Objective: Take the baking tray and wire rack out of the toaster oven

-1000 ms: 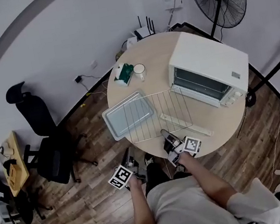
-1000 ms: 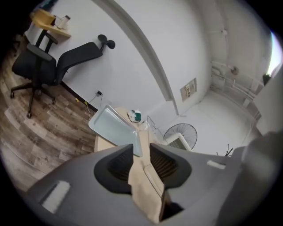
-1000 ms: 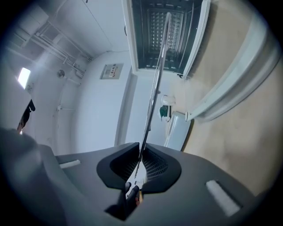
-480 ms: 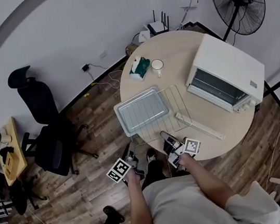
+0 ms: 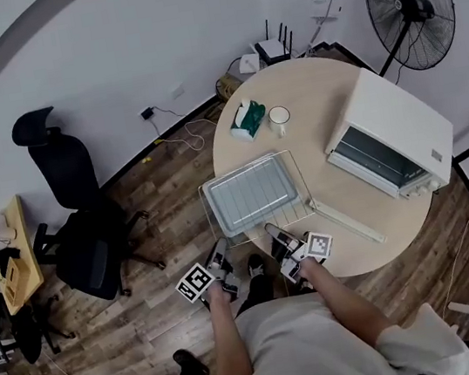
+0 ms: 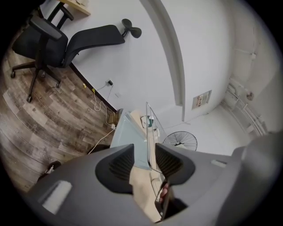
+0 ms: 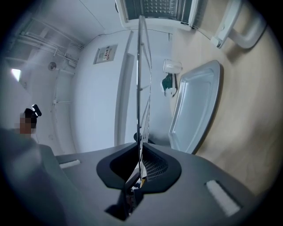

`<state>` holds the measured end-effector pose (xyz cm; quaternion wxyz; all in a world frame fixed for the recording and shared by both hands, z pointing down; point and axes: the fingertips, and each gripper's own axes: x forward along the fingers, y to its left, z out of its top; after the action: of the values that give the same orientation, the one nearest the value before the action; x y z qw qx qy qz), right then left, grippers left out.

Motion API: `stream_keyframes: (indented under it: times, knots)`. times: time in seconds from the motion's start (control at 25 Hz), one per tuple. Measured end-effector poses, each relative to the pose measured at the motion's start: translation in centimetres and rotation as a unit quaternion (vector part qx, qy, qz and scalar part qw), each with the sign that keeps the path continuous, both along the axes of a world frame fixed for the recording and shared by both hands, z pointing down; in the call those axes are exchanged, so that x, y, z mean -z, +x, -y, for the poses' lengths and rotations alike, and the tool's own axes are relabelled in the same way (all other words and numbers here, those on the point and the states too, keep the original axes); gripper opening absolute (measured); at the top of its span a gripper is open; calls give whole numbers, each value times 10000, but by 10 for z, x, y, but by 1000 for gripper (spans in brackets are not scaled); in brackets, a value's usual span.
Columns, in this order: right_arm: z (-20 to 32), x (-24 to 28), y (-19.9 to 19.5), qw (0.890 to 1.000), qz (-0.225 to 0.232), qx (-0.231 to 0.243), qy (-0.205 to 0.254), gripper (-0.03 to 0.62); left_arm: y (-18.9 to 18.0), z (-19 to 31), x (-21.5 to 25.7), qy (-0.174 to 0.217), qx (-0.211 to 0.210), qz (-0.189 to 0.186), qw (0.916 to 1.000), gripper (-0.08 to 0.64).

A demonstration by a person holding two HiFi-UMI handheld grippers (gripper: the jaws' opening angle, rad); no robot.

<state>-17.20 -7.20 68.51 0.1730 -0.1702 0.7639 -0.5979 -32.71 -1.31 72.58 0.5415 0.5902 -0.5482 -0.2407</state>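
On the round table (image 5: 317, 98), in the head view, the baking tray (image 5: 252, 195) lies flat, well clear of the toaster oven (image 5: 402, 133), whose door hangs open. The wire rack (image 5: 299, 182) is out too, spread over the tray. The left tongs (image 5: 220, 259) and right tongs (image 5: 273, 232) are at its near rim. Whether it rests on the tray or hangs above it I cannot tell.

From the left gripper view, the left tongs (image 6: 143, 162) stand narrowly apart. A rim of the wire rack (image 6: 147, 128) runs between the pads and seems unpinched, and the baking tray (image 6: 128, 141) lies beyond.

From the right gripper view, the right tongs (image 7: 140, 165) are clamped on the wire rack (image 7: 141, 79), seen edge-on. The baking tray (image 7: 194, 110) sits on the table beside it, and the toaster oven (image 7: 159, 9) stands beyond.

Both things look to be out of the oven. What seems left is to set the rack down and let go.
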Motion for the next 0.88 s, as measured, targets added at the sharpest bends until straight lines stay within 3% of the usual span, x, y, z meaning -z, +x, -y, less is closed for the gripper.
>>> stream_keyframes:
  times: [0.2, 0.36, 0.52, 0.88]
  knots:
    - [14, -19, -12, 9993, -361, 64, 36, 20, -13, 14, -21, -206, -186, 223, 9994, 66]
    - [19, -55, -20, 9922, -983, 3, -765, 21, -26, 22, -38, -493, -498, 681, 9952, 67]
    - [27, -66, -35, 9902, -978, 186, -978, 21, -34, 29, -50, -710, -675, 1052, 9896, 74]
    - [37, -93, -42, 9679, -1213, 747, -2069, 41, -48, 54, -66, -950, -634, 1206, 9861, 67]
